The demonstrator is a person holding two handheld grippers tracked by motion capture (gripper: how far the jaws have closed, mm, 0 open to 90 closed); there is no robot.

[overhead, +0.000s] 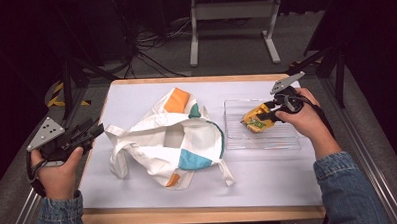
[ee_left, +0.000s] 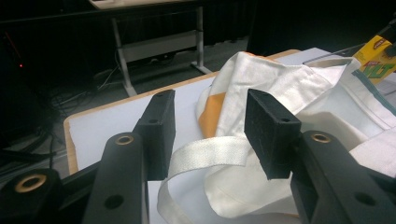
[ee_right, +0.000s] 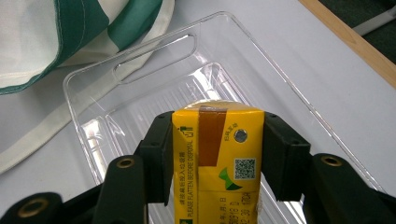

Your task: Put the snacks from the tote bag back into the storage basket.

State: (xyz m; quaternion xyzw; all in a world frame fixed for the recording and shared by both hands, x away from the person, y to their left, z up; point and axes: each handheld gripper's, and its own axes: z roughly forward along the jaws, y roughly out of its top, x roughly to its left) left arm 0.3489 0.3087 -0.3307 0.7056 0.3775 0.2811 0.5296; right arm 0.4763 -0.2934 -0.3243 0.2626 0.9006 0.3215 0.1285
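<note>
The right claw clamps a yellow drink carton by its flat sides above the clear tray; light, crushable, likely slick.

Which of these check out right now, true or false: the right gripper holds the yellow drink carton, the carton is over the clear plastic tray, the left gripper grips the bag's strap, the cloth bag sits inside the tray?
1. The right gripper is shut on the yellow drink carton. True.
2. The carton is over the clear plastic tray. True.
3. The left gripper grips the white strap. False: its jaws stand apart, and the strap lies beyond them untouched.
4. The white cloth bag with orange and teal patches sits inside the tray. False: it lies on the table beside the tray.
</note>
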